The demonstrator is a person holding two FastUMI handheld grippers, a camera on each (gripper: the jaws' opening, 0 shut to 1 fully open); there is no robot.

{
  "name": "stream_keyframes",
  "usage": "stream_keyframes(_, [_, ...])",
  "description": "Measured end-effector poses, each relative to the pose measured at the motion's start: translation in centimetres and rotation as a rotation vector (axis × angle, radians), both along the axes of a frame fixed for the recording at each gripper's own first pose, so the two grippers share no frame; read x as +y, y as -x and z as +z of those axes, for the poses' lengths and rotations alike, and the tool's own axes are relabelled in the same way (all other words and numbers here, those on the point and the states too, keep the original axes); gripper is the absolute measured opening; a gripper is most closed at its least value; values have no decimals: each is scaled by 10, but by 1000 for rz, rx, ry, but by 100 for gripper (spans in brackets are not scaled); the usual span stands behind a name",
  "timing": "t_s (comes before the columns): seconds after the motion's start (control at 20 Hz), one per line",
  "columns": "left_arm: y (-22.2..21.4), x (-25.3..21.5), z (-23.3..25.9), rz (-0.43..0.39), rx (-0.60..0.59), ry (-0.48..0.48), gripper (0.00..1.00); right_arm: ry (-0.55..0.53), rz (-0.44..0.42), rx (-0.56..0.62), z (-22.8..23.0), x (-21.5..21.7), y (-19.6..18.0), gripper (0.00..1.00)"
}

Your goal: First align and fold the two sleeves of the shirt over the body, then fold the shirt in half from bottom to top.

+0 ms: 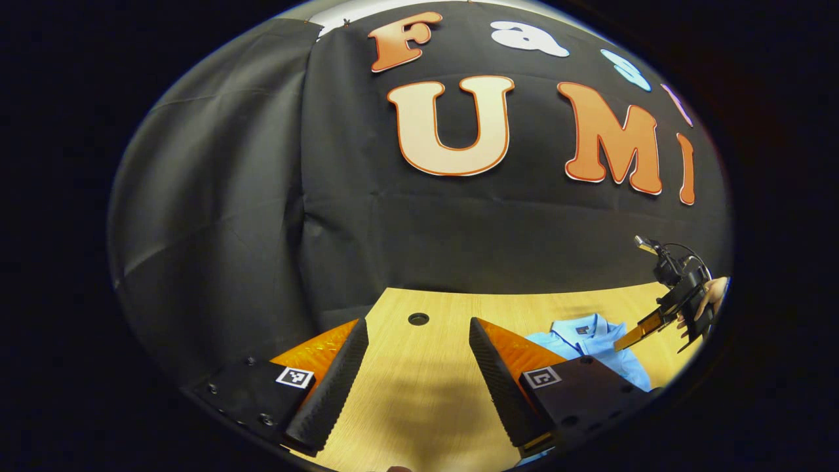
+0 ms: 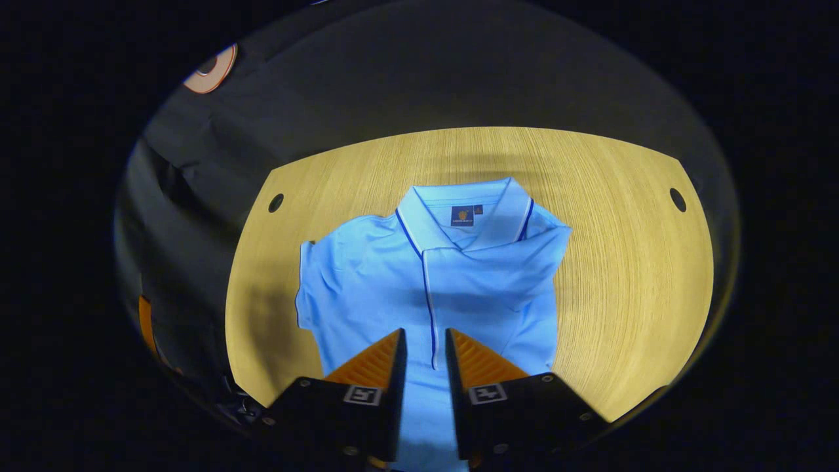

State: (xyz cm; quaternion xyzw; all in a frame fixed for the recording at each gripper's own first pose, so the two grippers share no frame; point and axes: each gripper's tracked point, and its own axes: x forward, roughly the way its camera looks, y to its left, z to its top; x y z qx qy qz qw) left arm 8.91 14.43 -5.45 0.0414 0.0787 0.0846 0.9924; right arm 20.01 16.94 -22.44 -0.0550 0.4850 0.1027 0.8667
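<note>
The shirt (image 2: 432, 288) lies flat on the desk (image 2: 629, 262) — the right claw (image 2: 426, 344) hovers above, narrowly parted, empty; the left claw (image 1: 419, 354) waits wide open beside it.

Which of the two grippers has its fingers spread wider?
The left gripper: its fingers stand far apart over the wooden table, while the right gripper leaves a narrow gap above the light blue polo shirt.

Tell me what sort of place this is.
Most likely a recording booth set up for data collection, not a home: a black cloth wall hangs behind a bare wooden table with cable holes, and a light blue polo shirt lies on it between two hand-held grippers.
</note>
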Motion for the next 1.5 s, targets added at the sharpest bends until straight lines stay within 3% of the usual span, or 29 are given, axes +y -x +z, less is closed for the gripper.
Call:
stream_keyframes(0.1, [-8, -8, -6, -12, 28, -7, 100, 1, -4, -17, 5, -3, -2, 64])
stream_keyframes(0.15, [-10, -10, -10, -7, 48, -15, 100, -5, -16, -26, 8, -6, -3, 73])
stream_keyframes(0.2, [-15, -16, -11, -14, 63, -17, 100, -16, -32, -34, 10, -8, -6, 95])
stream_keyframes(0.25, [-20, -22, -12, -23, 75, -11, 100, -25, -48, -41, 15, -12, -6, 99])
stream_keyframes(0.55, [-57, -63, -31, -108, 229, 116, 100, -48, -92, -91, 36, -38, -5, 99])
stream_keyframes(0.85, [-96, -91, -81, -202, 497, 129, 100, -99, -139, -80, 45, -68, 11, 99])
stream_keyframes(1.2, [-128, -100, -178, -155, 822, 192, 100, -136, -201, -66, 49, -110, 25, 99])
stream_keyframes(1.5, [-138, -104, -226, -106, 952, 227, 100, -151, -239, -49, 43, -141, 28, 99])
